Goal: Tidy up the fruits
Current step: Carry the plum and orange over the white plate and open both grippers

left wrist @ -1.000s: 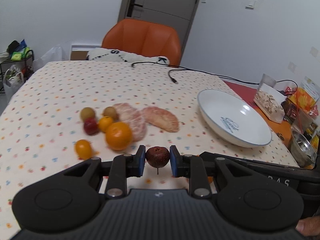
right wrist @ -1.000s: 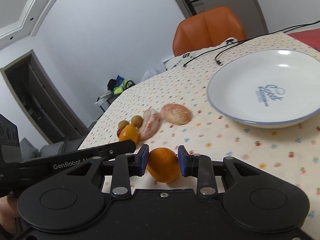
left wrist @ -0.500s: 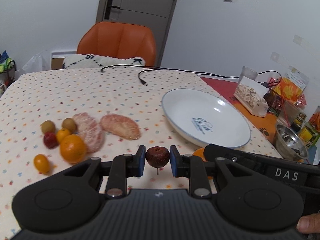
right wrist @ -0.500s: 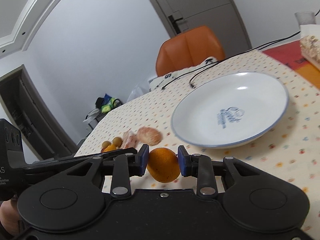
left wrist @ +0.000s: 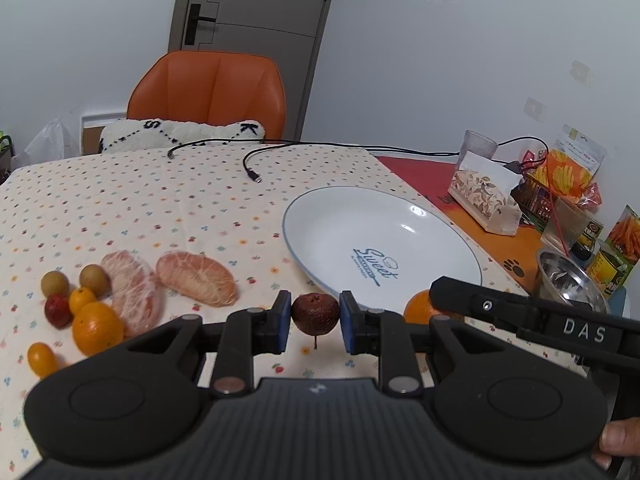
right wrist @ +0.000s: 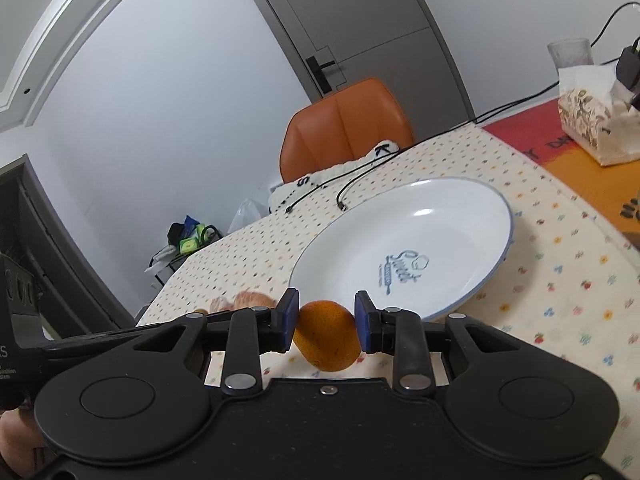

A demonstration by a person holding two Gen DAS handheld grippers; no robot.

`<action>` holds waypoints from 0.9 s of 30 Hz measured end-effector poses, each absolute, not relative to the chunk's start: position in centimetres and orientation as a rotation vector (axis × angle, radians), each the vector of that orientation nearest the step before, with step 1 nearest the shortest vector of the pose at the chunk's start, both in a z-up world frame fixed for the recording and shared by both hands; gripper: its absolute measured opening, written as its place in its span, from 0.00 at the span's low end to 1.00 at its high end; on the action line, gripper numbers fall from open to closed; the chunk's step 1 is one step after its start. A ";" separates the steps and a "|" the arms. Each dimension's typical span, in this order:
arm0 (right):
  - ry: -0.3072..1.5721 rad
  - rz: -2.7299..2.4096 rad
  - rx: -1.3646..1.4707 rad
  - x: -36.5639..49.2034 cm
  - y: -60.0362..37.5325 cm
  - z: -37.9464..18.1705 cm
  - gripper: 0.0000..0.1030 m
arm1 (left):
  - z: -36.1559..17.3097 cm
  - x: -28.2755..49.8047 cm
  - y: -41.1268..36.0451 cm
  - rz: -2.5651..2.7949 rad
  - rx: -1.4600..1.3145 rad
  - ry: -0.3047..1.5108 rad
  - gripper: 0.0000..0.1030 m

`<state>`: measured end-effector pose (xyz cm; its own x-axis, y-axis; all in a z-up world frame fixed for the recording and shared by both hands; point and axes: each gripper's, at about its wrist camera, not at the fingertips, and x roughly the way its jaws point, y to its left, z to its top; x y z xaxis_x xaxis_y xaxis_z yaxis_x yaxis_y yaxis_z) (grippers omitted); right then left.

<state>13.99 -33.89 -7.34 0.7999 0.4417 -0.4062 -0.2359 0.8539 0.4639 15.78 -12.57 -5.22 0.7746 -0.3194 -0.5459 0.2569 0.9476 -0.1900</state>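
My left gripper (left wrist: 315,322) is shut on a small dark red fruit (left wrist: 315,313) with a short stem, held above the dotted tablecloth just short of the white plate (left wrist: 424,216). My right gripper (right wrist: 325,326) is shut on an orange (right wrist: 326,334) at the near rim of the same plate (right wrist: 460,216); that orange (left wrist: 420,307) also peeks out in the left wrist view. On the left lie two peeled pomelo pieces (left wrist: 196,278), an orange (left wrist: 97,326), a small orange fruit (left wrist: 41,358), a red fruit (left wrist: 57,311) and two brown round fruits (left wrist: 94,279).
An orange chair (left wrist: 208,92) with a white cushion stands at the far edge. Black cables (left wrist: 256,162) run across the back of the table. Snack bags (left wrist: 486,192), a glass, cans and a metal bowl (left wrist: 570,286) crowd the right side on an orange mat.
Both grippers have swung right toward the plate, each keeping its fruit. The plate now sits nearer and more central; the loose fruit pile has slid to the left edge.
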 end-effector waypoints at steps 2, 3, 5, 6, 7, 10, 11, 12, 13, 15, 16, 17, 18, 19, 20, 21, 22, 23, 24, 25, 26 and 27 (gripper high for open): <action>0.525 0.372 0.413 14.3 -34.2 -7.2 0.24 | -5.2 16.1 -12.9 -0.317 -0.103 0.608 0.23; 0.522 0.369 0.415 14.4 -34.3 -7.2 0.24 | -5.1 16.2 -13.1 -0.319 -0.101 0.607 0.23; 0.515 0.364 0.418 14.8 -34.5 -7.3 0.23 | -5.1 16.4 -13.3 -0.323 -0.097 0.605 0.23; 0.512 0.367 0.422 14.9 -34.7 -7.3 0.23 | -5.1 16.6 -13.5 -0.326 -0.094 0.606 0.23; 0.509 0.367 0.425 15.0 -34.8 -7.4 0.22 | -5.2 16.8 -13.7 -0.327 -0.091 0.608 0.23; 0.499 0.345 0.429 15.4 -35.1 -7.5 0.21 | -5.2 17.3 -14.1 -0.333 -0.087 0.613 0.23; 0.500 0.331 0.433 15.7 -35.3 -7.5 0.21 | -5.3 17.4 -14.2 -0.333 -0.085 0.614 0.23; 0.501 0.317 0.433 15.9 -35.5 -7.4 0.21 | -5.3 17.5 -14.3 -0.334 -0.083 0.616 0.23; 0.504 0.303 0.429 16.1 -35.6 -7.4 0.21 | -5.3 17.7 -14.4 -0.335 -0.081 0.617 0.23; 0.509 0.292 0.432 16.5 -35.9 -7.3 0.22 | -5.3 18.0 -14.6 -0.336 -0.078 0.619 0.23; 0.508 0.295 0.435 16.6 -36.1 -7.3 0.22 | -5.2 18.1 -14.8 -0.337 -0.075 0.619 0.23; 0.505 0.297 0.436 16.6 -36.3 -7.2 0.22 | -5.2 18.3 -14.9 -0.338 -0.073 0.619 0.23; 0.504 0.296 0.435 16.5 -36.4 -7.2 0.22 | -5.2 18.4 -15.1 -0.340 -0.069 0.620 0.23; 0.505 0.292 0.435 16.5 -36.5 -7.2 0.22 | -5.2 18.6 -15.3 -0.340 -0.066 0.621 0.23; 0.509 0.289 0.436 16.4 -36.6 -7.3 0.22 | -5.2 18.8 -15.4 -0.341 -0.064 0.623 0.23; 0.514 0.287 0.437 16.3 -36.7 -7.4 0.22 | -5.2 18.9 -15.6 -0.343 -0.063 0.625 0.23; 0.519 0.285 0.439 16.2 -36.8 -7.5 0.22 | -5.2 18.9 -15.7 -0.344 -0.062 0.626 0.23; 0.522 0.283 0.440 16.1 -36.9 -7.5 0.22 | -5.2 19.0 -15.9 -0.345 -0.060 0.627 0.23; 0.527 0.281 0.440 15.9 -37.0 -7.6 0.22 | -5.3 19.1 -16.0 -0.346 -0.058 0.627 0.23; 0.533 0.281 0.438 15.8 -37.0 -7.7 0.22 | -5.3 19.2 -16.2 -0.346 -0.058 0.629 0.23; 0.538 0.282 0.437 15.7 -37.0 -7.8 0.22 | -5.3 19.2 -16.3 -0.346 -0.059 0.630 0.24; 0.542 0.283 0.435 15.5 -37.0 -7.8 0.23 | -5.3 19.3 -16.4 -0.346 -0.059 0.632 0.24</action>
